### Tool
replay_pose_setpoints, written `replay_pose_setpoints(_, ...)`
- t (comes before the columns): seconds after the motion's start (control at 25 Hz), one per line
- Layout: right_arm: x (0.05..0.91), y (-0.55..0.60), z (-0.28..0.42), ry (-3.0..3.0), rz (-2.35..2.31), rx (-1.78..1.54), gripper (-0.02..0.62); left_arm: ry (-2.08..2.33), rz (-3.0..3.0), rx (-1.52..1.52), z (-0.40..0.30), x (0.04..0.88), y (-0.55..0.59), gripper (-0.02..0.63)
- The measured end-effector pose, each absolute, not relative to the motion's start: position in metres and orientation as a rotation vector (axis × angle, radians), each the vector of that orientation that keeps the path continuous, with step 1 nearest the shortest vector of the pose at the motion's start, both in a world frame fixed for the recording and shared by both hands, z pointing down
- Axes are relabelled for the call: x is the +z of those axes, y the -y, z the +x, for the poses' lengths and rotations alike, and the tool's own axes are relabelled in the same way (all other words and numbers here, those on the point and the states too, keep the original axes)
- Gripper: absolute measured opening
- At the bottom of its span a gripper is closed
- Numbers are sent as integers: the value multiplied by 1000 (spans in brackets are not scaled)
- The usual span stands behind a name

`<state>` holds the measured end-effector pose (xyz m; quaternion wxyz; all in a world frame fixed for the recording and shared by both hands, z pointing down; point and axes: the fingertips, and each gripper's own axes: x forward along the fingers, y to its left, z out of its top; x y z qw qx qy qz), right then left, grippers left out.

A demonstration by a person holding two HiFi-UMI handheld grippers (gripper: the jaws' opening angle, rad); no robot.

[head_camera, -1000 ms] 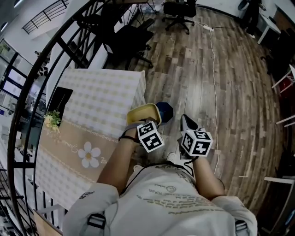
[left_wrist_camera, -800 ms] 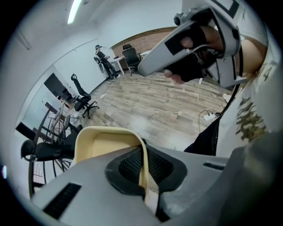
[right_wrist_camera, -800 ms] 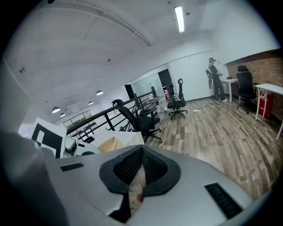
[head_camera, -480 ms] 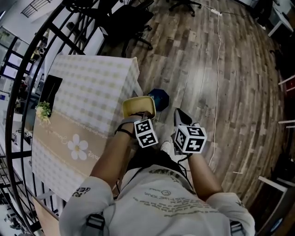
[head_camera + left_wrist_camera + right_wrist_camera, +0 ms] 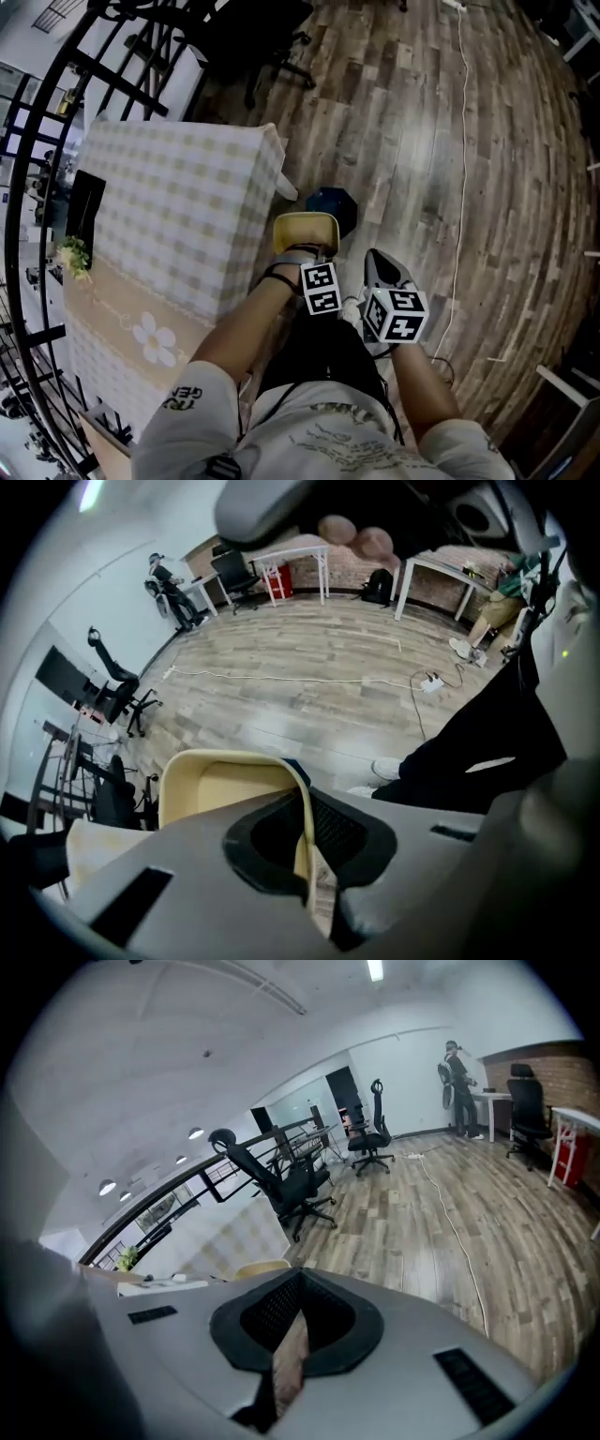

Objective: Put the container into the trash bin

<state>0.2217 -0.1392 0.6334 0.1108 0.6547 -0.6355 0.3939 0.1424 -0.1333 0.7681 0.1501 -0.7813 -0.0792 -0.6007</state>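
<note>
A pale yellow container (image 5: 305,230) hangs by its rim from my left gripper (image 5: 302,255), which is shut on it and points steeply down. In the left gripper view the container (image 5: 225,789) fills the lower left, its thin wall pinched between the jaws of the gripper (image 5: 309,855). A dark blue trash bin (image 5: 333,202) stands on the wood floor just beyond the container, beside the table corner. My right gripper (image 5: 380,264) is to the right of the container, its jaws together with nothing in them (image 5: 291,1344). The container's edge (image 5: 262,1267) shows past them.
A table with a checked cloth (image 5: 173,216) stands left of the bin, its corner close to the container. A black railing (image 5: 56,122) curves round the far left. A white cable (image 5: 459,178) runs along the floor on the right. Office chairs (image 5: 291,1185) stand farther off.
Both grippers have come down toward the floor. The container, still held by the left one, now sits closer to the blue bin. The right gripper came down alongside it.
</note>
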Motion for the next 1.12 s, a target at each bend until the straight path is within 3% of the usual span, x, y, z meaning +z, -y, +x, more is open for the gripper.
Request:
replay_pose_setpoints(0.24, 702, 176, 212, 1796, 1953, 1163, 2, 340, -2254, -1695, 141, 857, 154, 11)
replay_pose_setpoints(0.48, 783, 191, 272, 1700, 1944, 1235, 2, 440, -2255, -1752, 188, 960, 168, 11)
replay_pose_setpoints(0.76, 852, 196, 279, 1641, 1927, 1303, 2, 496, -2265, -1761, 201, 1050, 172, 12)
replay_pose_setpoints(1.12, 880, 191, 275, 1617, 1879, 1325, 2, 416, -2234, -1761, 197, 1099, 196, 19)
